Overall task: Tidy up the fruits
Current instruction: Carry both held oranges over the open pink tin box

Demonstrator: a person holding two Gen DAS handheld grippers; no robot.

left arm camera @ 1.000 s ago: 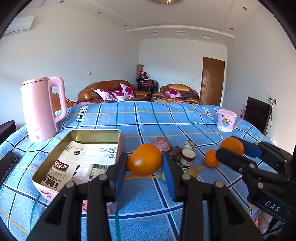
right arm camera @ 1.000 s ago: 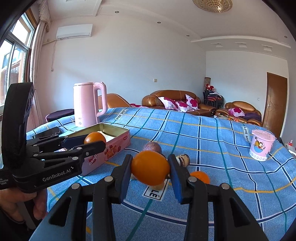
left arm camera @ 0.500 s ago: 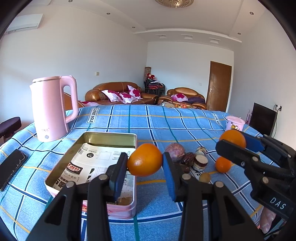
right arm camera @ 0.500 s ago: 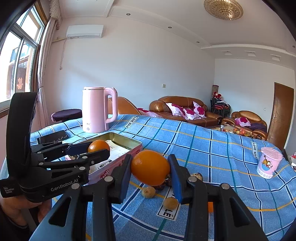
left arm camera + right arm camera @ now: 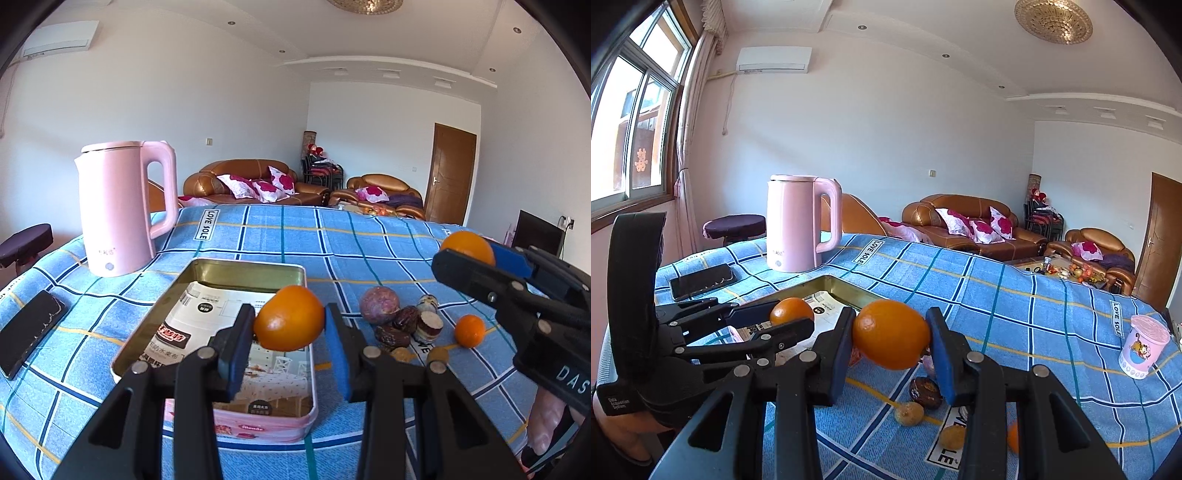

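Note:
My left gripper (image 5: 289, 322) is shut on an orange (image 5: 288, 314) that hangs over the right part of the open pink tin (image 5: 251, 264), which is lined with printed paper. My right gripper (image 5: 891, 329) is shut on a second orange (image 5: 891, 341), above the cloth just right of the tin (image 5: 846, 293). Each gripper shows in the other's view: the right gripper (image 5: 467, 253) at the right edge, the left gripper (image 5: 792, 314) low on the left. On the cloth lie a purple passion fruit (image 5: 379, 305), dates (image 5: 404, 320), a small tangerine (image 5: 470, 331) and longans (image 5: 910, 413).
A pink kettle (image 5: 118, 210) stands behind the tin on the left, with a black phone (image 5: 27, 332) flat near the left table edge. A pink cartoon cup (image 5: 1143, 347) stands at the far right. The blue checked cloth (image 5: 369, 243) covers the whole table.
Both grippers have carried their oranges leftward to the tin. The left orange was over the cloth beside the tin and is now above its right part. The right gripper also rose slightly.

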